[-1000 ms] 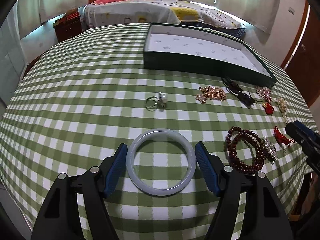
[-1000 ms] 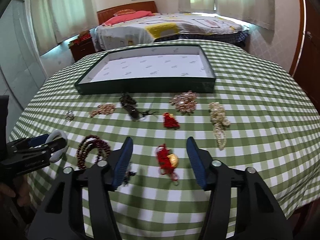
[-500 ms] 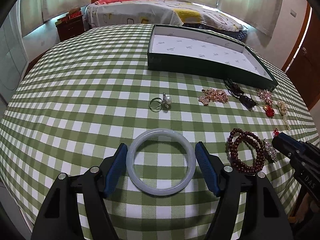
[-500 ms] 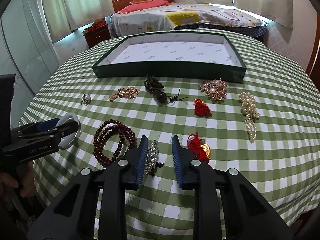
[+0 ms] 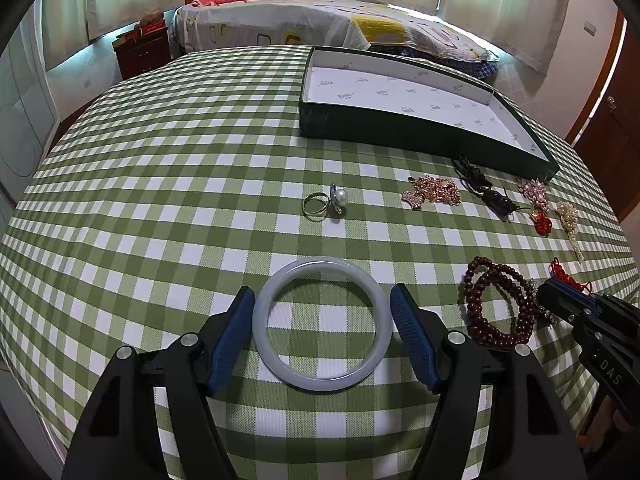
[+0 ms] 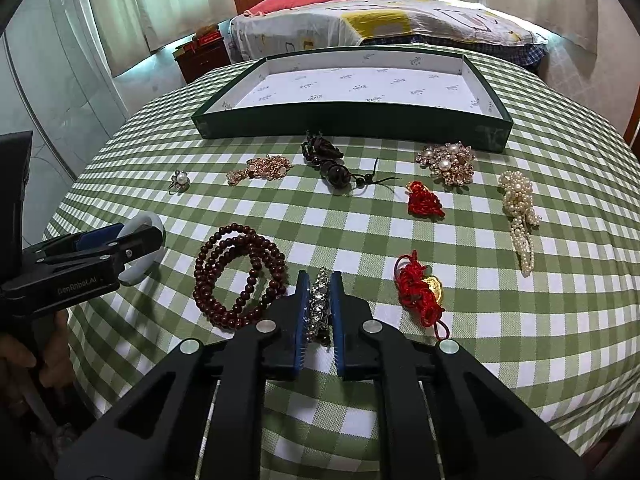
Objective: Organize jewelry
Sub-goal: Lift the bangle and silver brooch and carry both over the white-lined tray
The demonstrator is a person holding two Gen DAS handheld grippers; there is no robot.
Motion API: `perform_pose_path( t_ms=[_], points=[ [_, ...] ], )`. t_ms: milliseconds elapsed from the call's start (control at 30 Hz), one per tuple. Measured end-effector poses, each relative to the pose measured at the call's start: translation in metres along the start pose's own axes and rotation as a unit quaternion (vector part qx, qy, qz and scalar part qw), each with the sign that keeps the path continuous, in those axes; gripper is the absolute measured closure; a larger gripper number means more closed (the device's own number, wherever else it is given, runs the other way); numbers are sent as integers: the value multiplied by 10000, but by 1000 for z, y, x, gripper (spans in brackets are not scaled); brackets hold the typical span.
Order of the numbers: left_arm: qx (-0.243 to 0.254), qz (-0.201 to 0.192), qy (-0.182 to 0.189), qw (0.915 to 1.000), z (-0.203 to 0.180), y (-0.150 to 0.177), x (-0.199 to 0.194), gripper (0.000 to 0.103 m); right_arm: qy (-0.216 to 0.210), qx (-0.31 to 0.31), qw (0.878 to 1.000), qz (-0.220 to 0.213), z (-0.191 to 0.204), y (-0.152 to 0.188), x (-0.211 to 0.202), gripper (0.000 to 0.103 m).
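Note:
My left gripper [image 5: 322, 304] is shut on a pale jade bangle [image 5: 280, 296], which spans the gap between both blue pads just over the checked cloth. My right gripper [image 6: 320, 280] is shut on a silver rhinestone brooch [image 6: 319, 300] lying beside a dark red bead bracelet [image 6: 236, 276]. The green tray [image 6: 352, 120] with a white lining stands empty at the back. Other pieces lie on the cloth: a pearl ring [image 5: 324, 202], a gold brooch [image 6: 260, 168], a dark bead cord [image 6: 332, 160], red knots [image 6: 424, 200], a pearl cluster [image 6: 518, 208].
The round table has a green checked cloth [image 5: 180, 184] that curves down at its edges. A red knot with a gold coin [image 6: 420, 288] lies right of my right gripper. A pearl flower brooch [image 6: 448, 162] sits near the tray's right corner. A bed [image 5: 320, 20] stands behind.
My right gripper moved left from the red coin knot to the rhinestone brooch and closed on it. My left gripper stayed shut on the bangle.

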State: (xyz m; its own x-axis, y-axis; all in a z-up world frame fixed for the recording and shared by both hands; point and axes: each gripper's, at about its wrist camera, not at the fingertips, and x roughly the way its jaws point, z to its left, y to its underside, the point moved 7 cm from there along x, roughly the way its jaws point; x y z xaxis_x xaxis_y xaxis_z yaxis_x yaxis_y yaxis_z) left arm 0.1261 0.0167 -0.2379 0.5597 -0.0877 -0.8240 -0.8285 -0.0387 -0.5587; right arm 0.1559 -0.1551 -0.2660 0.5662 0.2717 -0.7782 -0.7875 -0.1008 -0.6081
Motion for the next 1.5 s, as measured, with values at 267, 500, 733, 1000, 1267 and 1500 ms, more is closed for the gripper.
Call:
perform_pose_path(
  t_ms=[267, 500, 733, 1000, 1267, 1500],
  points=[
    [-6, 2, -7, 10000, 0, 0, 0, 35, 3, 138, 9999, -98, -7, -3, -4, 95],
    [-1, -15, -21, 10000, -1, -1, -1, 35, 53, 206, 9995, -241, -12, -8, -9, 95],
    [45, -140, -52, 9999, -1, -7, -6, 35, 89, 271, 9988, -400, -19, -14, -16, 95],
    [107, -317, -3, 9994, -10, -21, -14, 35, 83, 364, 9971, -662, -26, -32, -30, 95],
    [258, -614, 117, 9977, -26, -55, -22, 35, 164, 390, 9933, -1073, -35, -72, -45, 95],
    [390, -983, 234, 9941, -45, -99, -25, 35, 330, 324, 9883, -1453, -48, -121, -50, 95]
  ],
)
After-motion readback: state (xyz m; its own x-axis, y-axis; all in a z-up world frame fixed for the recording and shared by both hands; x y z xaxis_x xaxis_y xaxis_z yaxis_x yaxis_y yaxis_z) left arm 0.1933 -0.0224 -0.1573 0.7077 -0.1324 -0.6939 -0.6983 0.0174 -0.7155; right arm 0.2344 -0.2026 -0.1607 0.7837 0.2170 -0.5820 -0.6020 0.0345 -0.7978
